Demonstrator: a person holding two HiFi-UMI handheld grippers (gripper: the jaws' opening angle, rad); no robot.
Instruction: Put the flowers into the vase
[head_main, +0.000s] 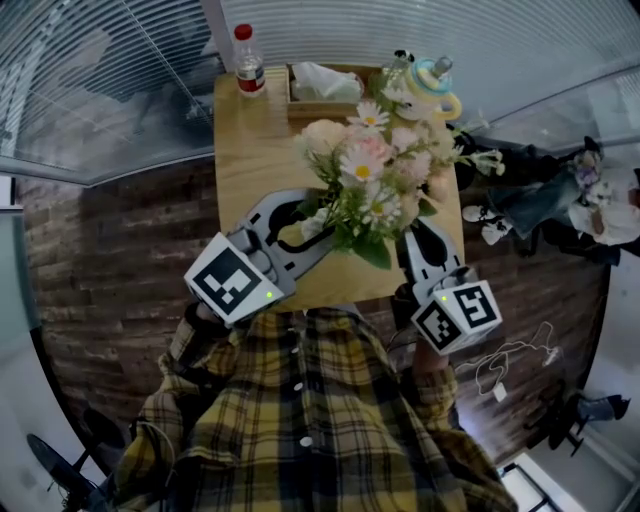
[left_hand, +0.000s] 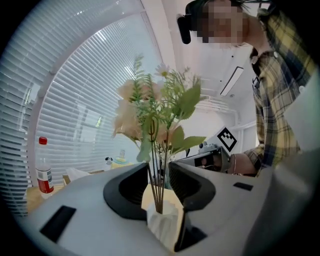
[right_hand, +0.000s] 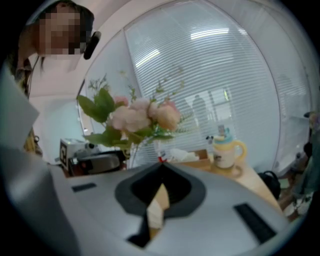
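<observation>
From your head camera, the flowers (head_main: 372, 165) were a full bunch of pale pink and cream blooms, white daisies with yellow centres and broad green leaves. They stood over the near half of the wooden table (head_main: 250, 150), between your two tools. Your left gripper (head_main: 316, 222) pointed in level at the foot of the bunch from the left, and your right gripper (head_main: 413, 238) lay just to the right of it, under the leaves. At the table's far edge stood a red-capped bottle (head_main: 248, 62), a tissue box (head_main: 322, 85) and a yellow-and-blue cup (head_main: 438, 92). In your left gripper view, the thin dark-green stems rose upright out of a white ribbed vase (left_hand: 162, 224) that sat low between the jaws. The jaws stood partly apart, with a gap on either side of the stems, so they gripped nothing. The blooms above looked soft and peach-toned against the blinds (left_hand: 75, 110), with a single daisy at the top. In your right gripper view, the jaw tips met and held nothing — only a wedge of tabletop showed below them. Beyond them the bunch stood up and to the left, pink heads clustered over big leaves, with the cup well off to the right.
</observation>
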